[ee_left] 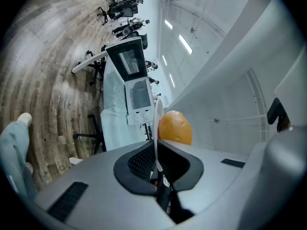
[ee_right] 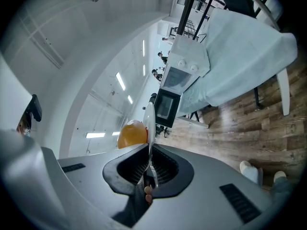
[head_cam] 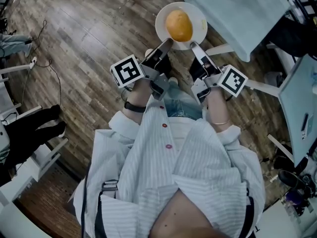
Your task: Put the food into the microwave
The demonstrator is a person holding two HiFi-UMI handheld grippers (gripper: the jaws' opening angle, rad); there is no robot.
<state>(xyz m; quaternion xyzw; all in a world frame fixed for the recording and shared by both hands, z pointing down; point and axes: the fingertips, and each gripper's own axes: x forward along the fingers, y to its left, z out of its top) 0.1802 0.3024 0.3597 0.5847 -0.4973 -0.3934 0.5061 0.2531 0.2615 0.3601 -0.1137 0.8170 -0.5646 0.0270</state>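
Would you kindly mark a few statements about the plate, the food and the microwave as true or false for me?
1. The left gripper and the right gripper both clamp the rim of the white plate. True.
2. The plate rests on the cloth-covered table. False: it is held in the air over the wooden floor.
3. One orange-yellow food item lies on the plate. True.
4. The food already sits inside the microwave. False: it is on the plate, and the microwave stands ahead on the table.
5. The left gripper's jaws stand wide open. False: they are closed on the plate's edge.
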